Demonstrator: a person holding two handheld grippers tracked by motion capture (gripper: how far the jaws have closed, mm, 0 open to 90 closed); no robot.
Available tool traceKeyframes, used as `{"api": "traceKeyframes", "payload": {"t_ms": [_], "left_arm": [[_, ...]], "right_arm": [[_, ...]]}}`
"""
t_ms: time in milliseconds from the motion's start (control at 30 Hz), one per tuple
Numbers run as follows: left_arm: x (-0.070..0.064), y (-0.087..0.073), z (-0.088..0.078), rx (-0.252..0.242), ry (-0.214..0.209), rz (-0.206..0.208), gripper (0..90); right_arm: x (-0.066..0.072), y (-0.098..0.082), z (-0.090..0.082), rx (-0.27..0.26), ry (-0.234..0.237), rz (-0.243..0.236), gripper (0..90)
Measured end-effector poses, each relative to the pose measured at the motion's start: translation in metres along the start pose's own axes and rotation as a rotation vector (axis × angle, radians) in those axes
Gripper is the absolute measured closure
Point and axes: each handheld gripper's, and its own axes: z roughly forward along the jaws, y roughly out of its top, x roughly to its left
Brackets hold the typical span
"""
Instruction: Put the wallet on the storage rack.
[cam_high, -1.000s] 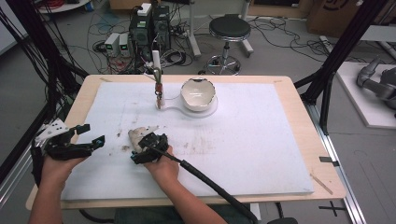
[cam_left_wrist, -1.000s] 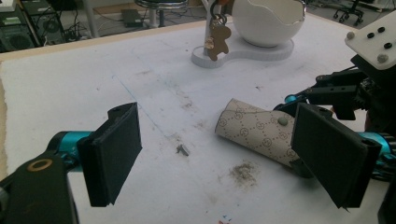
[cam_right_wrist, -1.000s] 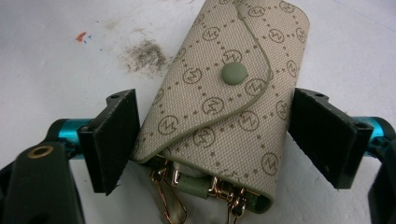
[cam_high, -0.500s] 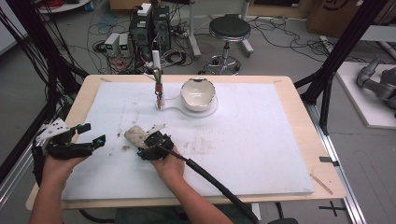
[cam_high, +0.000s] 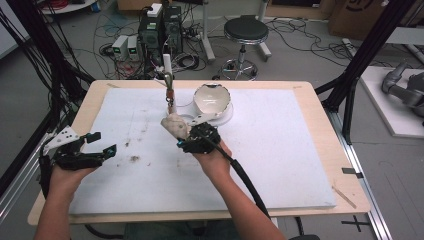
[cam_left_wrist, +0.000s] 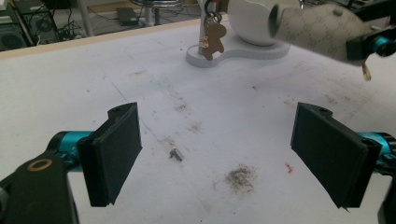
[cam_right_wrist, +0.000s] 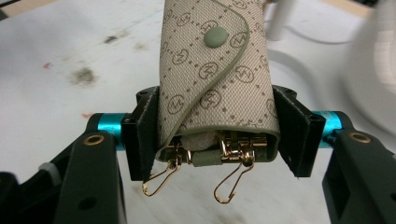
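A beige monogrammed key case (cam_right_wrist: 215, 70) with a green snap and gold hooks (cam_right_wrist: 229, 186) at its open end sits upright between my right gripper's (cam_right_wrist: 215, 135) jaws, pressed from both sides. From above, the right gripper (cam_high: 184, 134) holds the key case (cam_high: 175, 126) off the mat, just in front of the white bowl (cam_high: 212, 97). My left gripper (cam_high: 103, 142) hovers at the left of the mat, open. Its own view shows the left gripper (cam_left_wrist: 217, 154) jaws wide apart over bare mat, with the key case (cam_left_wrist: 313, 29) at the upper right.
The bowl stands on a white base (cam_high: 226, 118) at the back middle. A thin post there carries a brown gingerbread charm (cam_left_wrist: 213, 39). Dark smudges (cam_left_wrist: 240, 176) mark the white mat (cam_high: 280, 150). Black frame posts (cam_high: 350, 85) flank the table.
The right gripper has lifted the key case off the mat and carried it away from the person, toward the bowl. The left gripper has stayed put.
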Motion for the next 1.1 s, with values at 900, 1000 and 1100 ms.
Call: {"api": "traceKeyframes", "payload": {"t_ms": [900, 1000, 1100], "left_arm": [[-0.006, 0.004, 0.007, 0.000, -0.024, 0.009, 16.3], [-0.007, 0.003, 0.009, -0.001, -0.025, 0.009, 16.2], [-0.007, 0.003, 0.009, 0.004, -0.024, 0.010, 16.2]], "right_arm": [[-0.089, 0.029, -0.041, 0.001, -0.176, 0.033, 38.7], [-0.094, 0.032, -0.036, 0.018, -0.184, 0.033, 38.6], [-0.097, 0.033, -0.031, 0.023, -0.185, 0.032, 38.6]]}}
